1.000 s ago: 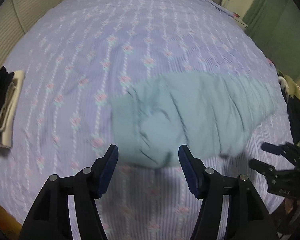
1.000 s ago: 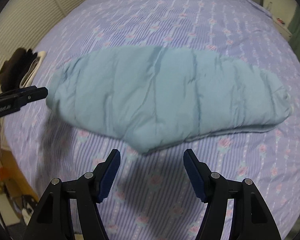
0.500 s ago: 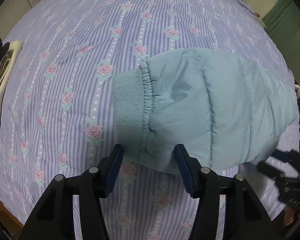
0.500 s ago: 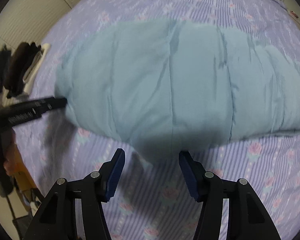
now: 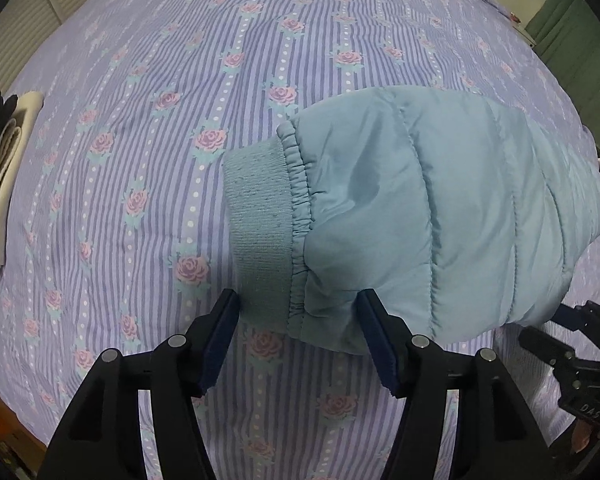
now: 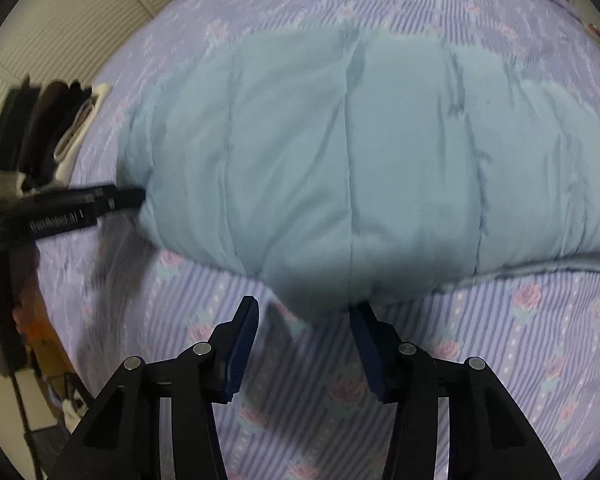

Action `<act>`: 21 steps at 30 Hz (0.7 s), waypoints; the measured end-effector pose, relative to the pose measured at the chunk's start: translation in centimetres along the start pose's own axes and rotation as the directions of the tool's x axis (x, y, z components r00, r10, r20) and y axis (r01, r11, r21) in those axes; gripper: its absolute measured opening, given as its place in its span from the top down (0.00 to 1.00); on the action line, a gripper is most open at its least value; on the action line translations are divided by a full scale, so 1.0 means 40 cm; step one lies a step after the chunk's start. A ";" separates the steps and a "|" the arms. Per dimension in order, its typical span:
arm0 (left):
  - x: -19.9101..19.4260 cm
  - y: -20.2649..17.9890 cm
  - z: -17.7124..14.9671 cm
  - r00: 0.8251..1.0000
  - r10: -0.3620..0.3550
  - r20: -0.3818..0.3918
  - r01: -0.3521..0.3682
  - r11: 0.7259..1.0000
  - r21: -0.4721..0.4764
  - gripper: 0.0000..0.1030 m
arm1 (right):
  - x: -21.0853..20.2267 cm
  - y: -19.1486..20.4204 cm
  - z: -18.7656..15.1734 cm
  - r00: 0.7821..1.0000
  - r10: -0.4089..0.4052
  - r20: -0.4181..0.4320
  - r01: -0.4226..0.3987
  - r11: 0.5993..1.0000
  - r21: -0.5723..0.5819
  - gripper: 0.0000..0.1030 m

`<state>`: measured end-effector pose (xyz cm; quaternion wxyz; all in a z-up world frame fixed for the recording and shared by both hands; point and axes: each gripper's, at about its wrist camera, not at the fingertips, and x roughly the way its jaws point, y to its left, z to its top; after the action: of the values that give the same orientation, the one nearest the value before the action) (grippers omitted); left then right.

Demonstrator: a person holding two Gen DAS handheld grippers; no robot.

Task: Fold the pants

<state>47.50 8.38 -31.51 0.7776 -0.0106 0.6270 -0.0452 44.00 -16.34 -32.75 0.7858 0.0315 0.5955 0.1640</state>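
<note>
A bed (image 5: 148, 128) is covered by a lilac sheet (image 5: 340, 20) striped in darker violet and printed with rows of pink roses. Light blue quilted pants (image 5: 452, 208) are laid flat across it, their ribbed cuff (image 5: 260, 232) resting on the sheet. Near the bed's left edge, well apart from the pants, folded dark and cream clothes (image 5: 0, 176) are stacked.

Left gripper (image 5: 298, 314) jaws straddle the ribbed cuff (image 5: 260, 232) corner of teal quilted pants (image 5: 440, 216) on a floral striped bed (image 5: 140, 120), not clamped.
</note>
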 end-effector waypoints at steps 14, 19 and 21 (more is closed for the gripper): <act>0.028 -0.023 0.025 0.999 0.009 -0.034 -0.009 1.000 0.002 0.39 | 0.003 0.021 0.008 0.999 -0.021 -0.036 0.019 0.998 -0.056 0.86; 0.040 -0.038 0.030 0.998 0.033 -0.056 -0.032 0.999 0.019 0.38 | 0.068 -0.020 -0.023 0.988 -0.035 -0.149 0.039 0.999 0.021 0.90; 0.031 -0.050 0.035 0.997 0.054 -0.053 -0.052 0.998 0.029 0.38 | 0.053 -0.030 -0.033 0.986 -0.067 -0.152 0.072 0.997 0.025 0.90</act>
<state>49.01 6.21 -32.27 0.7615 0.0180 0.6471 -0.0335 43.50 -17.05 -35.38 0.7431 0.0103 0.6565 0.1293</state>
